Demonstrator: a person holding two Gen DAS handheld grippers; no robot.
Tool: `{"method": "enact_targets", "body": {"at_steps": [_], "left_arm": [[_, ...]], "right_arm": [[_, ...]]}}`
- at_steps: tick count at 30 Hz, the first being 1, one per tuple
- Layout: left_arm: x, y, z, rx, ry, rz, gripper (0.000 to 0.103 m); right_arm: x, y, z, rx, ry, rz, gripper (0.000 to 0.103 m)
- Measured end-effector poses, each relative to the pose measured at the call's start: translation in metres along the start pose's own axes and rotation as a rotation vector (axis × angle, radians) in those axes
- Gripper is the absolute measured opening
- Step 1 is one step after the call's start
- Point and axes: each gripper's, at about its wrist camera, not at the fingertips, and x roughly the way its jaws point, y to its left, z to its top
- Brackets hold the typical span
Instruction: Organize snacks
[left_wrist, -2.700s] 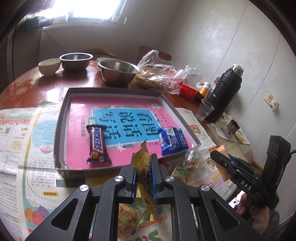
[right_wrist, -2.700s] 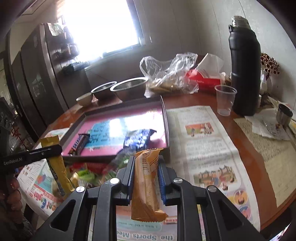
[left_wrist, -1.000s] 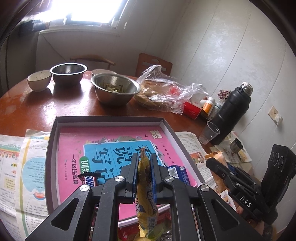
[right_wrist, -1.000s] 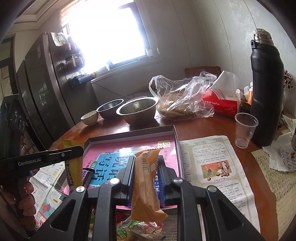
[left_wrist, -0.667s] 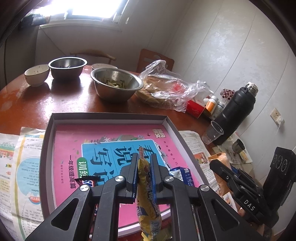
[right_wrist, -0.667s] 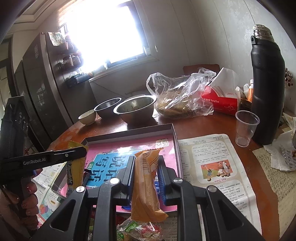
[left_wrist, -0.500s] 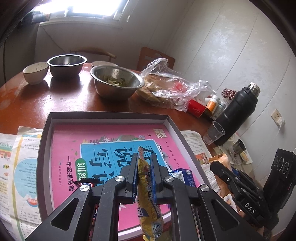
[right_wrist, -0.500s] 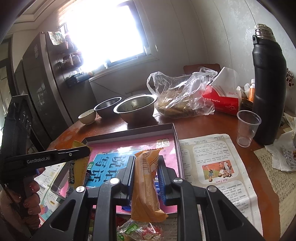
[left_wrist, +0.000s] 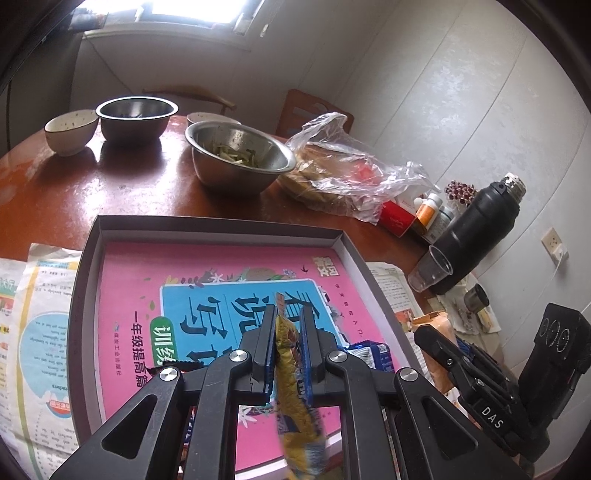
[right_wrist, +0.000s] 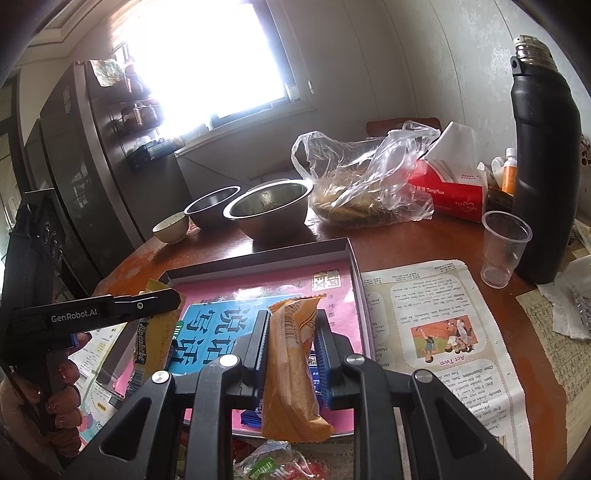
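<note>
My left gripper (left_wrist: 289, 314) is shut on a yellow snack packet (left_wrist: 295, 387) that hangs on edge above the near half of a grey tray (left_wrist: 218, 229) with a pink and blue printed floor. In the right wrist view the same gripper (right_wrist: 177, 295) enters from the left, the yellow packet (right_wrist: 153, 343) below it. My right gripper (right_wrist: 291, 317) is shut on an orange snack packet (right_wrist: 291, 369), held over the tray's (right_wrist: 258, 254) near right corner. A blue packet (left_wrist: 369, 354) and a dark chocolate bar (left_wrist: 184, 365) lie in the tray, largely hidden by my left gripper's frame.
Two steel bowls (left_wrist: 236, 158) (left_wrist: 136, 118), a white bowl (left_wrist: 70, 129) and a plastic bag of food (left_wrist: 343, 181) stand behind the tray. A black flask (right_wrist: 543, 158), clear cup (right_wrist: 504, 251) and red tissue box (right_wrist: 450, 188) sit right. Newspaper (right_wrist: 436, 325) covers the table; loose snacks (right_wrist: 269, 461) lie near me.
My left gripper has carried the yellow packet forward over the tray and slightly lower. The right gripper has stayed nearly in place with the orange packet.
</note>
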Motion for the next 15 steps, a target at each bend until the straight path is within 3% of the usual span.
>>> {"method": "enact_targets", "body": {"at_steps": [15], "left_arm": [[0.017, 0.003, -0.001, 0.010, 0.026, 0.031, 0.012]], "right_arm": [[0.019, -0.008, 0.000, 0.018, 0.041, -0.017, 0.023]]}}
